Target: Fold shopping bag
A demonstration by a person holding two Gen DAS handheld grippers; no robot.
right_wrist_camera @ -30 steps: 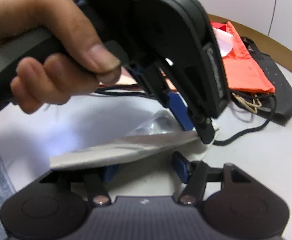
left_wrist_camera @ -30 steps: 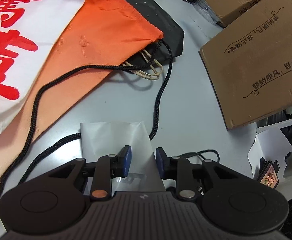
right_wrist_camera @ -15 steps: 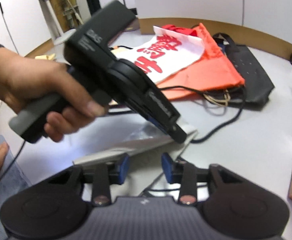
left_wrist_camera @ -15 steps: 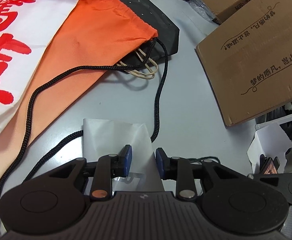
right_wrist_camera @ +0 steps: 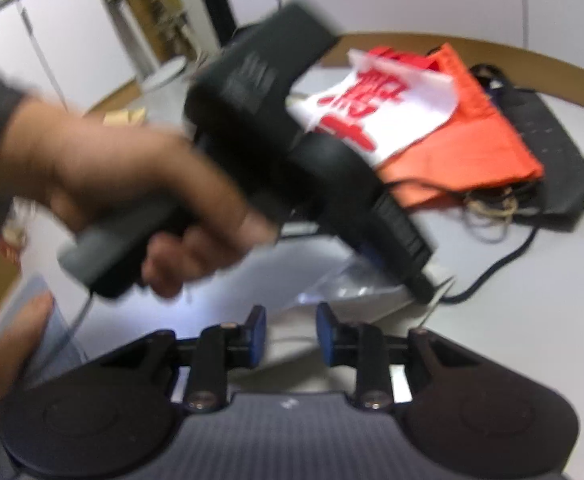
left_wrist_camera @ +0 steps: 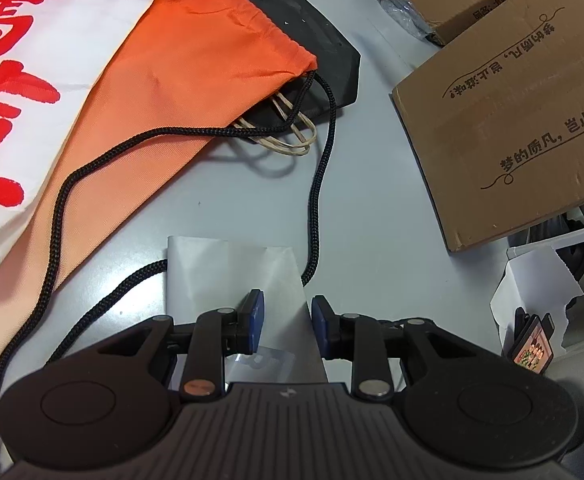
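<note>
A folded silvery-white shopping bag (left_wrist_camera: 227,272) lies flat on the grey table. My left gripper (left_wrist_camera: 285,322) is open, its blue pads apart just above the bag's near right edge. The bag also shows in the blurred right wrist view (right_wrist_camera: 348,284), under the left gripper's body (right_wrist_camera: 300,168) held in a hand. My right gripper (right_wrist_camera: 289,338) is open and empty, pulled back from the bag above the table.
An orange drawstring bag (left_wrist_camera: 171,92) with a black cord (left_wrist_camera: 316,184), a white bag with red characters (left_wrist_camera: 15,80) and a black bag (left_wrist_camera: 312,60) lie beyond. Cardboard boxes (left_wrist_camera: 512,120) stand at the right. A small white box (left_wrist_camera: 532,292) sits at the right edge.
My right gripper has let the bag's raised edge go and pulled back. The bag now lies flatter. My left gripper stays over the bag's near edge, shifted slightly forward.
</note>
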